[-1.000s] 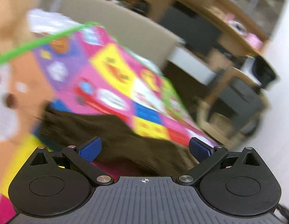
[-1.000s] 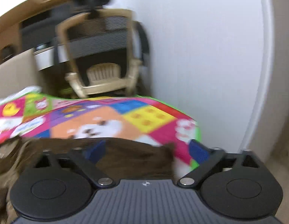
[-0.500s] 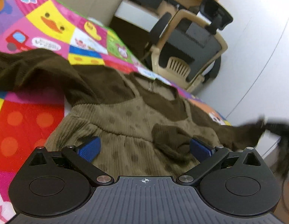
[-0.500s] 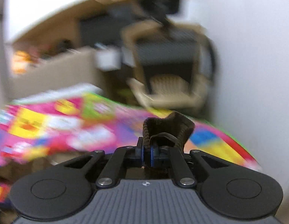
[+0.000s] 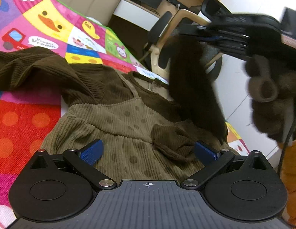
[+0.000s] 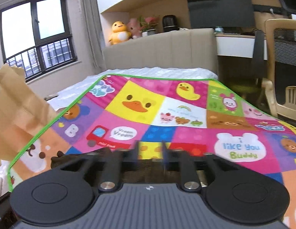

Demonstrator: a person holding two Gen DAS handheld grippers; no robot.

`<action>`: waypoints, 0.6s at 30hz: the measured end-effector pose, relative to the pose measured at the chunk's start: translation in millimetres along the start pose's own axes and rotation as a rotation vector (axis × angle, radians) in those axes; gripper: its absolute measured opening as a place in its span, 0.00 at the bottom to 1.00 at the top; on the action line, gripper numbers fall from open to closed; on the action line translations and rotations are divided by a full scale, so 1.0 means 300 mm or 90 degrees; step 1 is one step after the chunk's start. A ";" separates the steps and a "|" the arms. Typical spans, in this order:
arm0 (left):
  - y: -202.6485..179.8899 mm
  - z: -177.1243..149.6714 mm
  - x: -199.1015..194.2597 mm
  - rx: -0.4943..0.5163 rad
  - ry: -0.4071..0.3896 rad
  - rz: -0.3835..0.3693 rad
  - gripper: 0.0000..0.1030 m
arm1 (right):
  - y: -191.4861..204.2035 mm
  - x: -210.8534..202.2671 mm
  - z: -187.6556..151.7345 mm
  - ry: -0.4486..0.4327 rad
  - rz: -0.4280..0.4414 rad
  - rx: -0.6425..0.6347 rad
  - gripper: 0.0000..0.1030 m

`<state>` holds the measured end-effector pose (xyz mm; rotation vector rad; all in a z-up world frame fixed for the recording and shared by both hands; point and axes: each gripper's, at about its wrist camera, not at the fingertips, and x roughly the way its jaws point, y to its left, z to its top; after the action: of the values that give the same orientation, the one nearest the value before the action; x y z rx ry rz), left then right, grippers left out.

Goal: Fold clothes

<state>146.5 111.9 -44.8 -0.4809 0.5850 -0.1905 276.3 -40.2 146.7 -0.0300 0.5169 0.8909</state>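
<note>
A child's olive corduroy dress (image 5: 119,126) with dark brown knit sleeves lies on a bright patchwork play mat (image 5: 23,118). My left gripper (image 5: 148,152) is open and hovers low over the skirt. In the left wrist view my right gripper (image 5: 220,38) is in the air at the upper right, and a brown sleeve (image 5: 193,87) hangs down from it. In the right wrist view the right gripper (image 6: 150,152) shows a narrow gap between its blurred fingers, with brown fabric (image 6: 148,169) just below them. The other sleeve (image 5: 33,66) lies spread to the left.
The mat (image 6: 167,114) covers a bed with a beige headboard (image 6: 159,47). A desk chair (image 5: 167,38) and a desk stand beyond the bed's far side. A brown paper bag (image 6: 14,105) is at the left. Plush toys (image 6: 119,32) sit on a shelf.
My right gripper has lifted the sleeve and swung left over the dress, turning toward the headboard. Its fingers, tightly shut half a second ago, now show a small gap. My left gripper stays put.
</note>
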 end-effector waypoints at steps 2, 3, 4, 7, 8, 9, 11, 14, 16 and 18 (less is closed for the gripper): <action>-0.005 0.003 0.003 0.007 0.005 0.005 1.00 | -0.026 -0.052 -0.003 -0.036 0.002 0.011 0.61; -0.008 0.005 0.005 0.011 0.009 0.007 1.00 | -0.047 -0.094 -0.012 -0.050 -0.002 0.020 0.64; -0.011 0.009 0.007 0.016 0.014 0.009 1.00 | -0.069 -0.134 -0.026 -0.063 -0.009 0.029 0.66; -0.021 0.036 0.000 0.023 0.036 0.011 1.00 | -0.156 -0.236 -0.133 -0.089 -0.071 0.060 0.82; -0.026 0.049 -0.007 0.023 0.038 0.004 1.00 | -0.184 -0.270 -0.168 -0.097 -0.092 0.070 0.84; -0.032 0.071 -0.019 0.017 0.031 -0.011 1.00 | -0.213 -0.304 -0.204 -0.106 -0.112 0.081 0.84; -0.047 0.127 -0.033 -0.003 0.015 -0.040 1.00 | -0.271 -0.372 -0.275 -0.123 -0.154 0.101 0.84; -0.066 0.229 0.023 -0.056 0.033 -0.064 1.00 | -0.334 -0.437 -0.390 -0.160 -0.199 0.152 0.84; -0.079 0.275 0.097 -0.093 0.054 -0.061 1.00 | -0.364 -0.464 -0.446 -0.197 -0.216 0.185 0.84; -0.101 0.298 0.176 -0.095 0.063 -0.030 1.00 | -0.385 -0.481 -0.488 -0.227 -0.228 0.204 0.84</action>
<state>239.5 103.4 9.3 -0.6321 0.6877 -0.2170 227.2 -254.2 60.7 0.3153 0.3006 0.4408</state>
